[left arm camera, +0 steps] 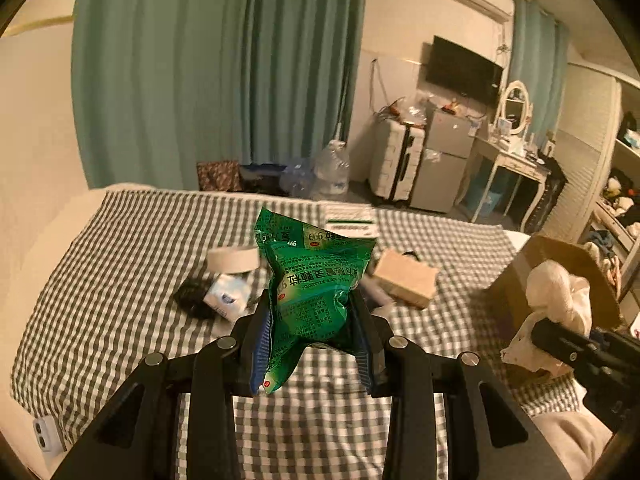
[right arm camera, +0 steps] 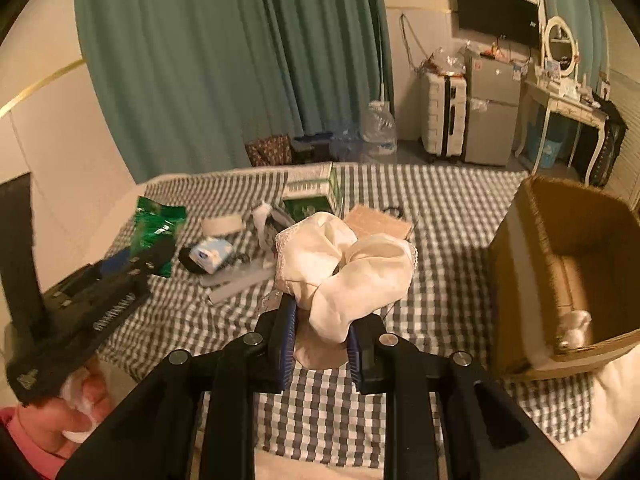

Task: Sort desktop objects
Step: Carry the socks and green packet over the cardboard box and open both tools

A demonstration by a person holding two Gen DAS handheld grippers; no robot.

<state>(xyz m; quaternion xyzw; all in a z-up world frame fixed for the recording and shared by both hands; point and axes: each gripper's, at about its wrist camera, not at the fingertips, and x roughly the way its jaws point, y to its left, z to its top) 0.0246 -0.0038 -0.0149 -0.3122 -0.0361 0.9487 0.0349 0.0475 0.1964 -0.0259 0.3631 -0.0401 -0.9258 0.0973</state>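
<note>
My left gripper (left arm camera: 310,312) is shut on a crumpled green medicine packet (left arm camera: 316,280), held up above the checked bed; the same packet (right arm camera: 158,226) shows at the left of the right wrist view. My right gripper (right arm camera: 322,320) is shut on a bunched cream cloth (right arm camera: 344,264), also lifted off the bed; from the left wrist view that cloth (left arm camera: 556,308) hangs at the right edge. Below them on the bed lie a roll of tape (left arm camera: 234,260), a tissue pack (left arm camera: 226,296), a tan box (left arm camera: 406,280) and a green-and-white box (right arm camera: 312,194).
An open cardboard box (right arm camera: 568,272) stands on the bed's right side with a pale item inside. The checked sheet (left arm camera: 120,280) spreads around the pile. Beyond the bed are green curtains, water jugs, a suitcase, a small fridge and a dressing table. A person's hand (right arm camera: 76,412) holds the left gripper.
</note>
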